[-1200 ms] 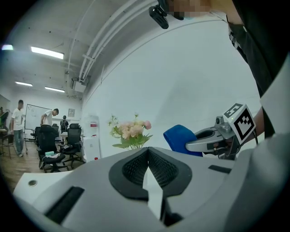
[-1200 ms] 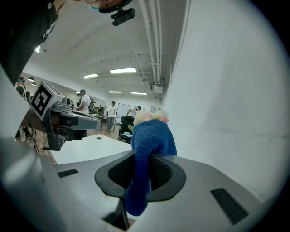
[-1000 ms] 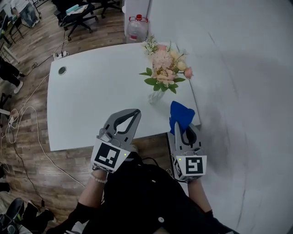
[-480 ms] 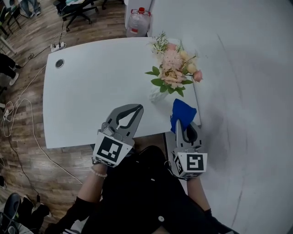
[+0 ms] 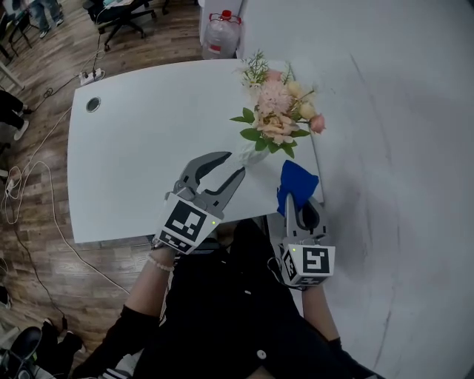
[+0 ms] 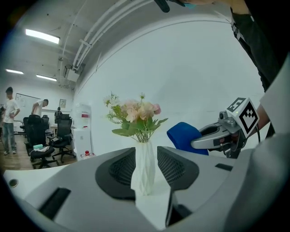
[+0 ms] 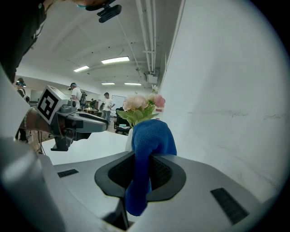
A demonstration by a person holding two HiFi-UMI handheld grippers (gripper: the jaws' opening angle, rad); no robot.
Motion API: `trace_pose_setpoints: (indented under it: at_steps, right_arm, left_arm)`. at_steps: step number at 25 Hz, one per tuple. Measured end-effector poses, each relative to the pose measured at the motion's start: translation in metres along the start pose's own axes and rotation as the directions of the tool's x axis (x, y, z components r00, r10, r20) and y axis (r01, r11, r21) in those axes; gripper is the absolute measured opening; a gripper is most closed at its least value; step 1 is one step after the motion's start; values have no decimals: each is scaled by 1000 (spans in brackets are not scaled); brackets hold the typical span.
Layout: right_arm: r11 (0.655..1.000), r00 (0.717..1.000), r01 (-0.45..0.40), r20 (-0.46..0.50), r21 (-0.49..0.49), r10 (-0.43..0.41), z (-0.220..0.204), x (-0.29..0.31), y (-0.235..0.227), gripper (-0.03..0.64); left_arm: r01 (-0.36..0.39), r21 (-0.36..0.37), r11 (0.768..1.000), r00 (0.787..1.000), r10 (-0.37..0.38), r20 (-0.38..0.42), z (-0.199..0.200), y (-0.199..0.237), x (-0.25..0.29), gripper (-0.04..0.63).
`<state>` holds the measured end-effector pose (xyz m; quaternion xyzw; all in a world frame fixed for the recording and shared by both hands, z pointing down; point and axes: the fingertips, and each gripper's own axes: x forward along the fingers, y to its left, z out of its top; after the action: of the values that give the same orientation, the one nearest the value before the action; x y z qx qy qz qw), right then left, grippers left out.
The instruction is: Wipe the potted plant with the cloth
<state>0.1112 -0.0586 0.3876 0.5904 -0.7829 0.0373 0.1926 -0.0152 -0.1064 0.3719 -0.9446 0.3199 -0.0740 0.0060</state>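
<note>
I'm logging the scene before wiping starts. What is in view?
table: one, white, centre of the head view.
vase: one, white, upright near the table's right edge.
flowers: one bunch, pink and cream with green leaves, in the vase.
cloth: one, blue, above the table's near right corner.
water bottle: one, clear with red cap, beyond the table.
office chair: black, top left, count unclear.
power strip: one, white, on the floor.
left hand-held gripper: grey, jaws just opened, empty, aimed at the vase.
right hand-held gripper: grey, shut on the cloth.
</note>
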Motion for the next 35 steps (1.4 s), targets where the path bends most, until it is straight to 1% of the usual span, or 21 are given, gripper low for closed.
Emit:
trace_pose_setpoints:
  at_steps: [2, 5, 7, 9, 11, 15, 18, 24, 30, 31, 33, 35]
  right_arm:
    - [1000, 1000, -4, -1, -2, 4, 0, 2, -2, 84]
    - [1000, 1000, -12, -4, -2, 12, -2, 6, -8, 84]
    - [1000, 1000, -19, -5, -1, 19, -3, 9, -12, 84]
    - [1000, 1000, -26, -6, 0, 26, -4, 12, -16, 84]
    - [1000, 999, -31, -6, 2, 31, -3, 15, -20, 84]
    - [999, 999, -35, -14, 13, 36, -6, 21, -31, 84]
    - [999, 999, -36, -23, 32, 36, -12, 24, -38, 84]
    - [998, 998, -37, -52, 60, 40, -22, 29, -45, 84]
    - [997, 997, -55, -57, 52, 58, -21, 37, -48, 84]
    - [997, 996, -59, -57, 50, 62, -21, 37, -48, 84]
    - [997, 996, -69, -53, 46, 71, -24, 35, -47, 84]
    - [996, 996, -81, -44, 39, 83, -27, 33, -45, 84]
  left_arm:
    - [21, 8, 1000, 1000, -21, -13, -2, 0, 9, 182]
    - [63, 50, 997, 997, -61, -36, -2, -1, 26, 255]
    - [86, 76, 993, 996, -82, -45, -1, 0, 38, 284]
    - [98, 82, 992, 994, -94, -49, 1, 3, 48, 299]
    - [109, 66, 992, 993, -105, -48, 1, 7, 57, 314]
    - [140, 13, 990, 989, -139, -52, -4, 12, 76, 341]
    - [158, -8, 987, 985, -158, -65, -10, 14, 85, 351]
    - [184, 3, 983, 981, -183, -56, -5, 13, 99, 351]
    - [176, 59, 983, 984, -174, -38, 3, 13, 104, 342]
    - [173, 67, 983, 985, -171, -38, 3, 12, 104, 319]
    - [165, 78, 983, 986, -163, -35, 2, 7, 101, 234]
    - [158, 77, 984, 987, -156, -30, 0, 3, 98, 227]
